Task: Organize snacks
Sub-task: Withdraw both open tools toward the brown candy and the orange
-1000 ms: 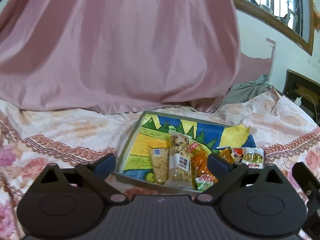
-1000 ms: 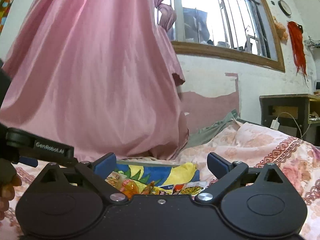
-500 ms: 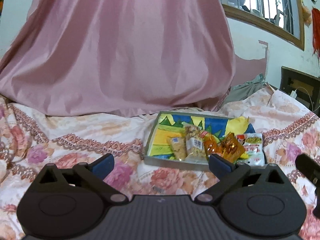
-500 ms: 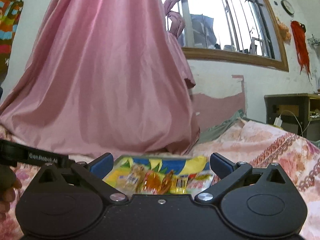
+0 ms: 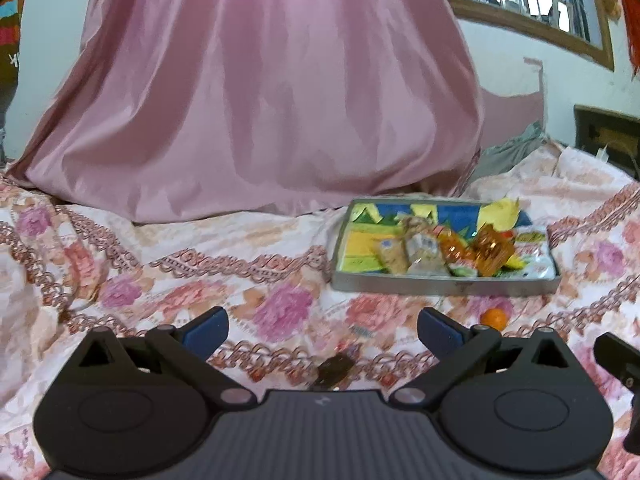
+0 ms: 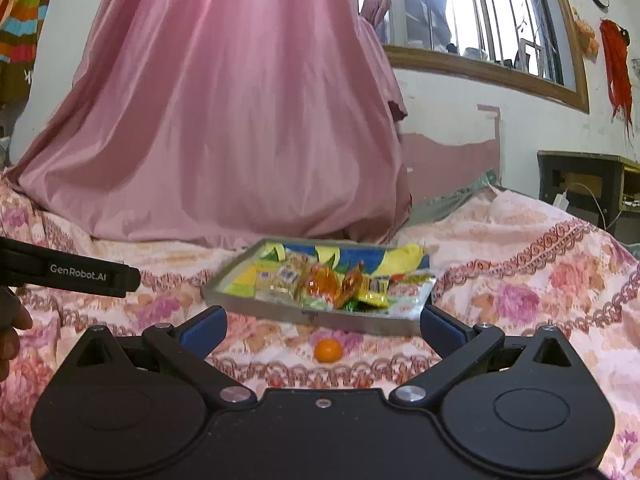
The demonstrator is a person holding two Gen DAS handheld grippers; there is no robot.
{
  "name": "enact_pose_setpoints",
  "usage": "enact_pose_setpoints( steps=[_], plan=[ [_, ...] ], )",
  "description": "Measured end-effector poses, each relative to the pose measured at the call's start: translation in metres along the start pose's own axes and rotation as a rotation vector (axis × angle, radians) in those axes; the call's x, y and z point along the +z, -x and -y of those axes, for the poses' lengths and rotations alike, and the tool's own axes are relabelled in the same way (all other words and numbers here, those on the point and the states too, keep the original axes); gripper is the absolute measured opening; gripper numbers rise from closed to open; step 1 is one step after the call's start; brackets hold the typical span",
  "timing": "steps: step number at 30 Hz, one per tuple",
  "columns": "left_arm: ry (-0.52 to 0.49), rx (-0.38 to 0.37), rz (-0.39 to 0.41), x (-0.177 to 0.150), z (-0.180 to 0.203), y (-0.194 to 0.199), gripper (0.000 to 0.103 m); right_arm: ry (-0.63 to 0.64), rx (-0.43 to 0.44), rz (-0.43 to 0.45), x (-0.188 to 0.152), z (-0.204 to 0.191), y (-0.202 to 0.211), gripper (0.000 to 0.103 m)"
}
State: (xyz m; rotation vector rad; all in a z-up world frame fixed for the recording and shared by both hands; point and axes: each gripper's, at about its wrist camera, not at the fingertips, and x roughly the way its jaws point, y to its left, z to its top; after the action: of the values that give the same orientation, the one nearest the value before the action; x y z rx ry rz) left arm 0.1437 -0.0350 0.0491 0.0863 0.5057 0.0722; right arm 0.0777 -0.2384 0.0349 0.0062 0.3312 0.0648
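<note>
Both tools have drawn back from the tray over the last second, so that bedspread once hidden beneath them now shows, and with it two loose items. The left tool point(image 5: 322, 330) hangs with its blue-padded fingers spread wide and nothing between them; the right tool point(image 6: 323, 330) is likewise spread and empty.

Just ahead of the left tool, low between its fingers, a dark wrapped snack point(image 5: 334, 368) lies on the floral bedspread point(image 5: 160, 280); it is blurred, and its long axis cannot be told. A small orange ball-shaped snack point(image 6: 328, 350) sits nearly centred between the right tool's fingers, close ahead, while from the left wrist view it lies off to the right, past that tool's right finger. So the right hand is probably the nearer for the orange one and the left for the dark one.

Beyond both, the tray point(image 6: 304, 318) rests on the bed, its long side across the view, holding a row of packets point(image 6: 320, 282) side by side. The orange snack lies just short of the tray's near wall. Behind the tray a pink curtain point(image 6: 220, 120) falls onto the bed.

Being round, the orange snack may roll on the soft cover when pinched.
</note>
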Motion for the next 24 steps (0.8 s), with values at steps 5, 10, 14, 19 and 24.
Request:
enact_pose_setpoints(
  steps=[5,10,14,19,24],
  plan=[
    [-0.032,0.019,-0.033,-0.014,-0.002,-0.004,0.102,-0.007,-0.003,-0.054,-0.006,-0.001,-0.010,0.102],
    [-0.053,0.025,-0.071,-0.029,-0.006,-0.013,0.102,-0.022,0.002,-0.128,-0.015,-0.005,-0.025,0.102],
    [-0.068,0.029,-0.104,-0.040,-0.009,-0.022,0.102,-0.017,0.006,-0.163,-0.019,-0.009,-0.036,0.102],
    [-0.064,0.027,-0.135,-0.048,-0.014,-0.029,0.102,-0.023,0.015,-0.203,-0.024,-0.013,-0.049,0.102],
    [-0.055,0.025,-0.159,-0.053,-0.019,-0.036,0.102,-0.014,0.022,-0.238,-0.029,-0.018,-0.057,0.102]
  ],
)
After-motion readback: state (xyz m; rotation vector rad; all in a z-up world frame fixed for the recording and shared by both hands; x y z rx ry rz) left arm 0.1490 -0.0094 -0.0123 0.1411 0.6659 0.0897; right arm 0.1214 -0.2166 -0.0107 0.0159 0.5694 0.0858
